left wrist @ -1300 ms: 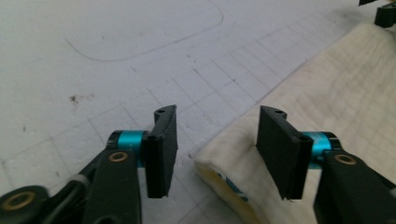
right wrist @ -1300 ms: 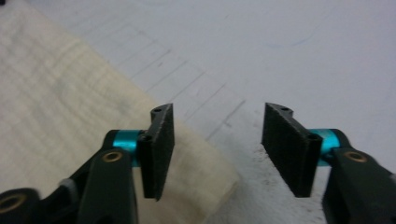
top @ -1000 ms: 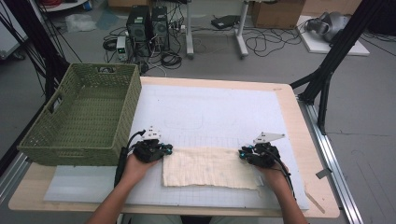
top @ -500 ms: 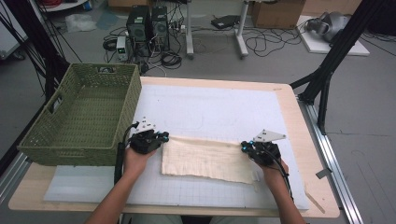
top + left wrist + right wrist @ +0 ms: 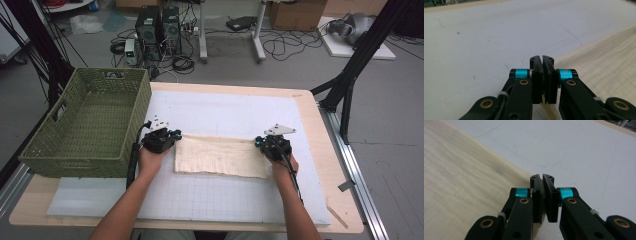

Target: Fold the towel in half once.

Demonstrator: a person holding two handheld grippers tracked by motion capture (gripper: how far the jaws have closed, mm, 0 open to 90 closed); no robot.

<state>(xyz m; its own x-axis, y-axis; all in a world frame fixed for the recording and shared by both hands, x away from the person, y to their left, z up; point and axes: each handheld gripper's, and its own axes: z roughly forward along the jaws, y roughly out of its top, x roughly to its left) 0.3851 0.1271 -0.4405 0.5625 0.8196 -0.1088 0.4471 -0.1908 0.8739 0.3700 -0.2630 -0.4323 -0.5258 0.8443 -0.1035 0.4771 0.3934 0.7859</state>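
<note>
On the white gridded mat (image 5: 225, 195) covering the wooden table (image 5: 320, 125), a cream rectangular cloth (image 5: 222, 156) is spread flat, well right of the green woven basket (image 5: 85, 125) at the table's left edge. The cloth's far left corner is pinched between the closed jaws of the left gripper (image 5: 172, 136), whose own view shows the black pads pressed together at the fabric's edge (image 5: 599, 62). The far right corner is clamped likewise by the right gripper (image 5: 260, 143), its jaws drawn together on the cloth's border (image 5: 461, 182).
</note>
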